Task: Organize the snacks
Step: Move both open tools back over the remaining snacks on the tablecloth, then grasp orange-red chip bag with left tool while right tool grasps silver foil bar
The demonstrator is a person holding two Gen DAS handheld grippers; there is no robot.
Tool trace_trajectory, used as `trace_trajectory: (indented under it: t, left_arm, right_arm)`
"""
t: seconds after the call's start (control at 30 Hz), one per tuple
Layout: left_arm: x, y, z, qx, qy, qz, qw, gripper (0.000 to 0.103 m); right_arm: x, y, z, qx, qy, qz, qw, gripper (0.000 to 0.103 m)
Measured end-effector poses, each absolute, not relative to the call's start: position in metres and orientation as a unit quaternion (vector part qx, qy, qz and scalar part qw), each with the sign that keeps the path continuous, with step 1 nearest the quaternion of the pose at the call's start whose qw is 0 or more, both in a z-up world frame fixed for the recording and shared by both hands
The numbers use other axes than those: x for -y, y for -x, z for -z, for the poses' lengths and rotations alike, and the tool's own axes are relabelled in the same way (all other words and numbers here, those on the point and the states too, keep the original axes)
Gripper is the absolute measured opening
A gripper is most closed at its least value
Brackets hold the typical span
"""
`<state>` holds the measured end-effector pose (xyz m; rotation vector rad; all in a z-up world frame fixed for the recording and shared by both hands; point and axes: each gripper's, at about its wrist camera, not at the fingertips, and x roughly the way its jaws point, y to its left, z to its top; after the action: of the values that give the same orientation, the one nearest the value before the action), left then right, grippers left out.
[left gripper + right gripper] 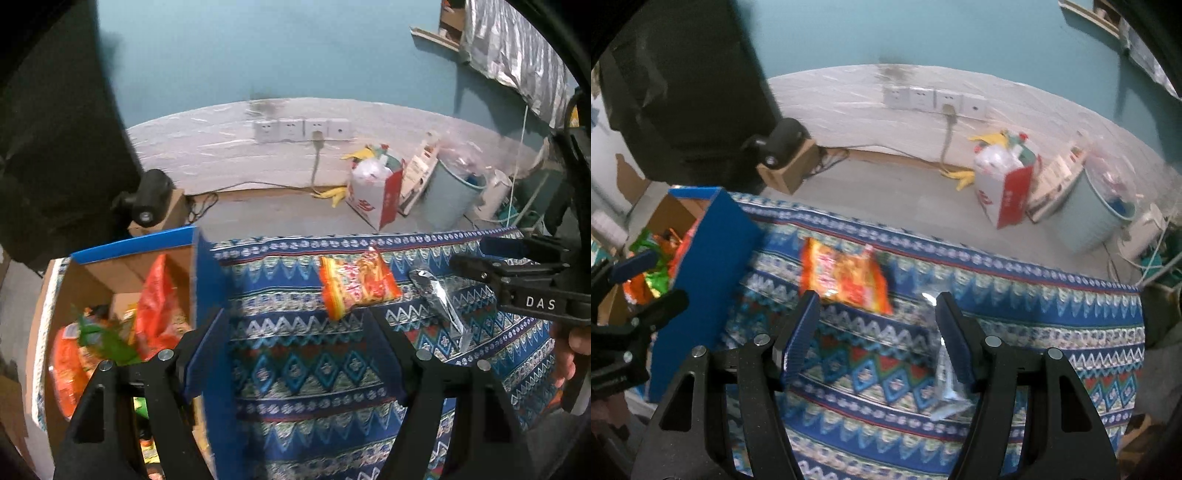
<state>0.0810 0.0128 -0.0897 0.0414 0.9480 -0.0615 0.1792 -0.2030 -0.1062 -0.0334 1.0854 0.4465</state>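
Note:
An orange snack packet [356, 286] lies on the patterned blue cloth [306, 369]; it also shows in the right wrist view [846, 277]. A silver packet [443, 302] lies to its right, and in the right wrist view [945, 373] it sits under my right finger. A blue cardboard box [110, 269] at the left holds several orange and green snack packets [110, 332]. My left gripper [295, 325] is open and empty over the cloth beside the box. My right gripper [875, 306] is open and empty above the packets; it shows in the left wrist view [480, 258].
Beyond the table, on the floor, stand a red and white bag [376, 192], a pale blue bin [450, 192], a small cardboard box with a black camera [151, 199] and wall sockets [303, 129]. A dark panel [55, 129] stands at the left.

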Motion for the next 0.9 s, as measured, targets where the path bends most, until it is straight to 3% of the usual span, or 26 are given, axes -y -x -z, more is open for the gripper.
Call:
trace_trajectory:
  t: [0.9]
  left_arm:
    - [0.074, -0.171, 0.165, -0.489, -0.11, 0.088, 0.861, 0.083]
  right_arm:
    - [0.249, -0.198, 0.232, -0.61, 0.023, -0.183, 0.77, 0.065]
